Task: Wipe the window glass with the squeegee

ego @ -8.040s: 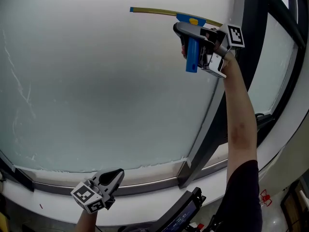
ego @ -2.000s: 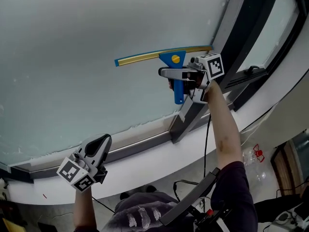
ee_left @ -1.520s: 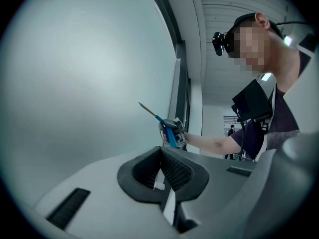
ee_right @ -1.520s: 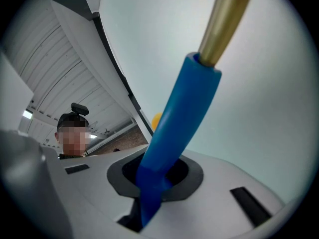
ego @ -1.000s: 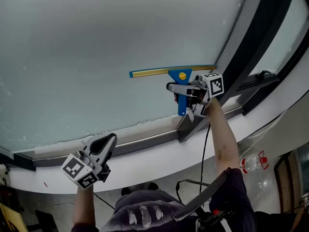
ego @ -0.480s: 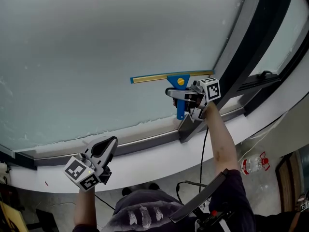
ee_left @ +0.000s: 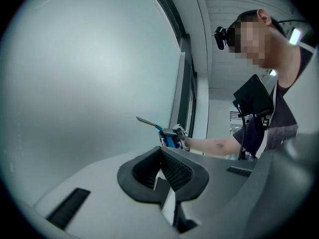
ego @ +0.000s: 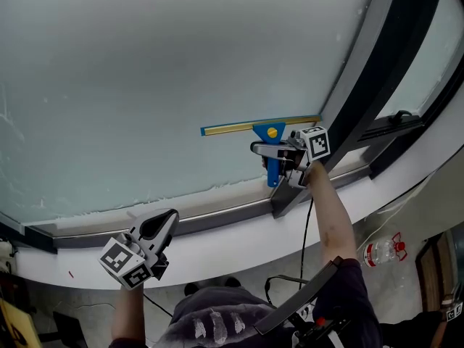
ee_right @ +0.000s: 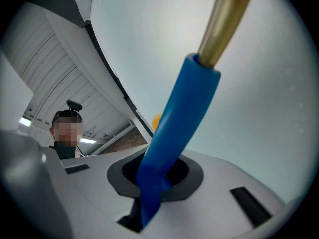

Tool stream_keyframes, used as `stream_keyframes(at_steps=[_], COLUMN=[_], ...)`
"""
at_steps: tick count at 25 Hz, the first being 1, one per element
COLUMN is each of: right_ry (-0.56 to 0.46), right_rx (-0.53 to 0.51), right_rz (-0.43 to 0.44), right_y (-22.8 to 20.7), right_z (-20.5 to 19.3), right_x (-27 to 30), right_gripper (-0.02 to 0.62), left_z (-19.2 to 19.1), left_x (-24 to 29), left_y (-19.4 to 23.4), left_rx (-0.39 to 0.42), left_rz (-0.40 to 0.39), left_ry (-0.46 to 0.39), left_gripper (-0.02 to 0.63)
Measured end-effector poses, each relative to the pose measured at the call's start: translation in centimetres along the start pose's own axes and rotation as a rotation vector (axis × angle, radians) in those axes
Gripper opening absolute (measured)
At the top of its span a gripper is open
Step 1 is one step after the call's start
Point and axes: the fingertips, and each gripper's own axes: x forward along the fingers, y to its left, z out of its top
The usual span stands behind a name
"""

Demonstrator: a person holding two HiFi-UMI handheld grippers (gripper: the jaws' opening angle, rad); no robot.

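Head view: my right gripper [ego: 281, 158], clamping the squeegee [ego: 270, 131], sits lower on the window glass [ego: 167, 71] than before; left gripper [ego: 159, 228] closed, empty.

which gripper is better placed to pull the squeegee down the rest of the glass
Right. The right gripper is shut on the squeegee handle, with its blade against the glass. The left gripper is shut and empty, low by the sill.

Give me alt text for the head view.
The right gripper holds a blue-handled squeegee against the frosted window glass, blade nearly level, low on the pane beside the dark frame. The left gripper hangs shut and empty below, near the sill.
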Motion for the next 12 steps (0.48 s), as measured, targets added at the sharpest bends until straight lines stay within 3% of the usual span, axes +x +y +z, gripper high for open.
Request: stream_keyframes(at_steps=[7,12], right_ry=[-0.006,-0.004], right_rx=[0.022,0.124], right_rz=[-0.008,-0.039], right_y=[-0.6,-1.7], right_z=[-1.3,-3.2], right_x=[0.0,-0.4], right_gripper=[0.031,0.029], left_z=[-0.4,-0.3], left_x=[-0.9,-1.3], left_y=[-0.3,-0.6], left_rx=[0.003,0.009], left_rz=[0.015,0.029], left_ry=[0.003,0.001], left_gripper=[0.005,0.005])
